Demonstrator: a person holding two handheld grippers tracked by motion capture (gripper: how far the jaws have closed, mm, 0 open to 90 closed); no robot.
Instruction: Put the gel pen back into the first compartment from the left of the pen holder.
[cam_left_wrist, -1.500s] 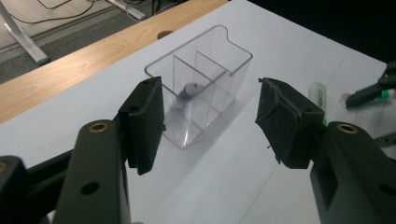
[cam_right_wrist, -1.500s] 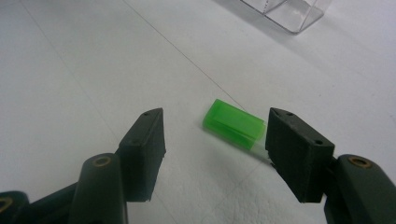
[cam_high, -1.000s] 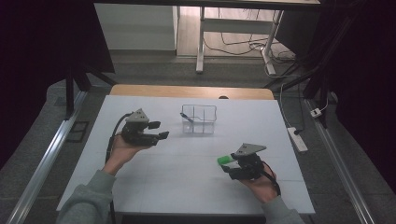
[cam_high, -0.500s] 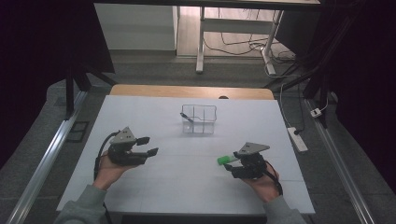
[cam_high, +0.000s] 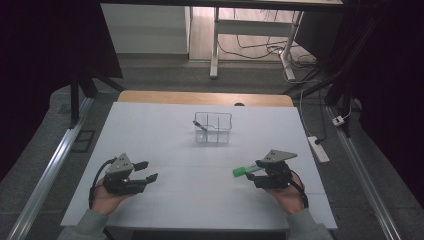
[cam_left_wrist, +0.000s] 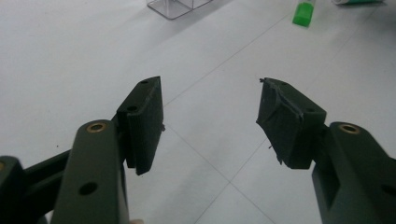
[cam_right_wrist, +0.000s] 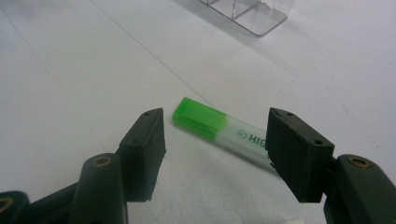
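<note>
Presently the right claw (cam_right_wrist: 212, 154) stands released, jaws wide and straddling the green highlighter (cam_right_wrist: 219, 128), which lies flat on the tabletop (cam_high: 200, 170); contact cannot be told. Its placement suggests a pickup. Left claw (cam_left_wrist: 210, 121), also released, holds nothing. Beyond sits a clear organiser (cam_high: 214, 128).

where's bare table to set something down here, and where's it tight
Bare patches: the middle of the table between the left gripper and the green highlighter, and the far corners either side of the clear organizer. Tight spot: the near right, where the right gripper has its open jaws around the highlighter.
</note>
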